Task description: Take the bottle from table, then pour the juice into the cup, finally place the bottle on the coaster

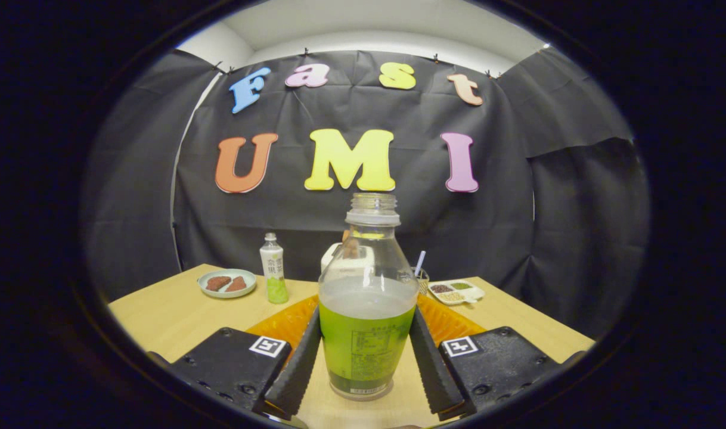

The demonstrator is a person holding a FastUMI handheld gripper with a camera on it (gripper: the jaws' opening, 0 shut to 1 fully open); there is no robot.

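While bottle [367,310] stands uncapped on bench [160,316], tool [366,363] pinches its sides; next: lift, find cup.

Bottle [368,310] between tongs [365,363] (fingers pressing)

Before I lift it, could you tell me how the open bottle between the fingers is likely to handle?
The bottle is uncapped and about half full of juice, so tilting it would probably slosh or spill. Its clear wall looks like thin plastic and may dent under the fingers. It is tall with a narrow base, so a sideways nudge could tip it.
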